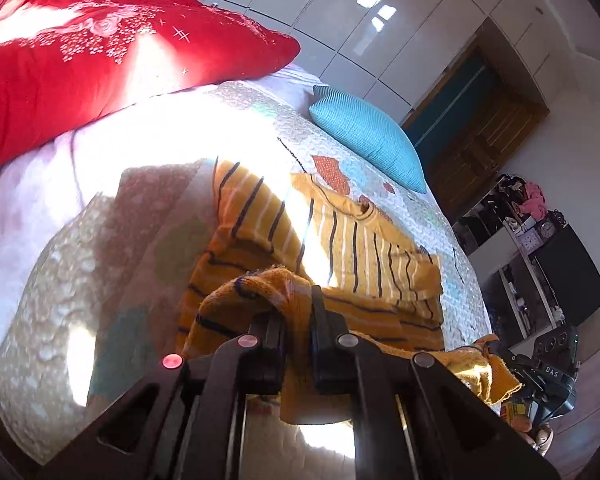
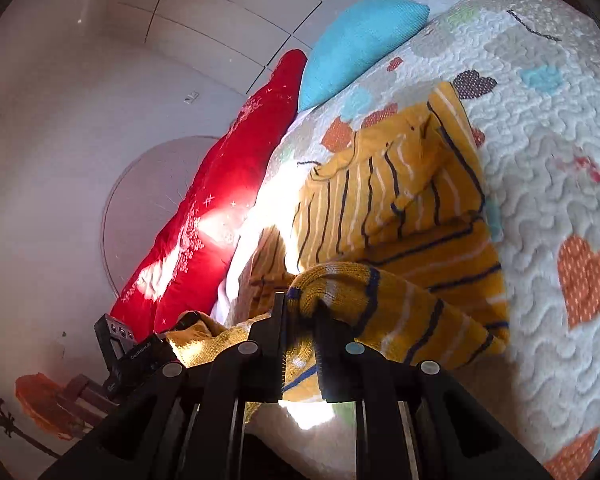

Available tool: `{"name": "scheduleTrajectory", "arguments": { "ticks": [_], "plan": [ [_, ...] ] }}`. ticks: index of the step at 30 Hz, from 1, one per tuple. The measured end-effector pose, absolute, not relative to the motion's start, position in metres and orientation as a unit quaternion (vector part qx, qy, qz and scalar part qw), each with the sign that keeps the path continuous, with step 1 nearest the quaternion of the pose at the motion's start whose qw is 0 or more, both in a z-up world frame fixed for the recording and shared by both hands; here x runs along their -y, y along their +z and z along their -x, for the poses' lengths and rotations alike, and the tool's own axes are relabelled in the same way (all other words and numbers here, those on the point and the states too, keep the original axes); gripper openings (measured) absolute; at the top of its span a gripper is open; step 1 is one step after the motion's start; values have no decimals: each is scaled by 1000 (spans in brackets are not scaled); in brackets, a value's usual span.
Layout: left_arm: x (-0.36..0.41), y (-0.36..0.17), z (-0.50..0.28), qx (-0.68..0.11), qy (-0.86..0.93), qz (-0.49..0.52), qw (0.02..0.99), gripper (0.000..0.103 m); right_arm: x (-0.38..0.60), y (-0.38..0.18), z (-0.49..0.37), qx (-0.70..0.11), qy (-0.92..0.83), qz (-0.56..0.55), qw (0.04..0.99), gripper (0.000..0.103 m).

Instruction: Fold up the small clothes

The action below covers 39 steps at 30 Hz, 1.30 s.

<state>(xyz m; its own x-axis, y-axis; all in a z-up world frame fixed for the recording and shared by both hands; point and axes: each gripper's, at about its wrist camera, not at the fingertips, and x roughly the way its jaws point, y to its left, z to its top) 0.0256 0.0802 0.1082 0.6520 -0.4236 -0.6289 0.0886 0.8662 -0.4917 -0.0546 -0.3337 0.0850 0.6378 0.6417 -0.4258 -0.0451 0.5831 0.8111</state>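
Both my claws, left claw point(image 1: 296, 312) & right claw point(image 2: 302, 312), pinch the hem of the striped sweater point(image 1: 364, 248) on the bed point(image 1: 100, 264). Mid bottom fold; next, carry hem twd collar at 12 o'clock, evenly.

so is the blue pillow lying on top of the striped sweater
No, the blue pillow lies on the quilt beyond the striped sweater, apart from it.

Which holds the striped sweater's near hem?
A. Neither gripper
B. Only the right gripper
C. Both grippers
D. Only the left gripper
C: the left gripper and the right gripper are each shut on a bunched edge of the sweater, lifting it off the quilt.
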Motion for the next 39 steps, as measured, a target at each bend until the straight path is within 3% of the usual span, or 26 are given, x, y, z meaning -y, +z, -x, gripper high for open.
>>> {"name": "scheduleTrajectory", "arguments": {
  "ticks": [9, 11, 12, 15, 17, 18, 20, 23, 28, 32, 37, 39],
  "plan": [
    [-49, 61, -186, -465, -85, 186, 862, 10, 361, 23, -89, -410, 140, -485, 760, 16],
    [-52, 51, -201, -471, -89, 210, 852, 11, 372, 9, -100, -400, 144, -529, 734, 18],
    [-56, 48, -204, -471, -92, 226, 848, 11, 378, 4, -104, -391, 148, -551, 722, 25],
    [-63, 40, -221, -470, -105, 279, 831, 32, 391, -9, -113, -365, 136, -596, 702, 48],
    [-65, 40, -228, -465, -110, 307, 823, 53, 402, -13, -116, -341, 114, -618, 699, 62],
    [-67, 41, -231, -459, -113, 319, 822, 57, 407, -14, -117, -332, 101, -625, 699, 69],
    [-72, 46, -236, -448, -117, 333, 821, 68, 415, -14, -123, -326, 85, -629, 701, 70],
    [-78, 55, -241, -444, -111, 327, 827, 70, 417, -3, -129, -349, 76, -589, 725, 70],
    [-83, 64, -226, -453, -100, 262, 846, 70, 384, 38, -122, -407, 71, -403, 817, 71],
    [-83, 61, -195, -468, -99, 202, 854, 71, 351, 42, -110, -448, 46, -271, 851, 67],
    [-94, 55, -156, -479, -72, 145, 863, 71, 339, 27, -106, -479, 43, -202, 853, 22],
    [-100, 55, -143, -478, -67, 131, 866, 71, 345, 31, -100, -482, 33, -194, 854, 14]
  ]
}}
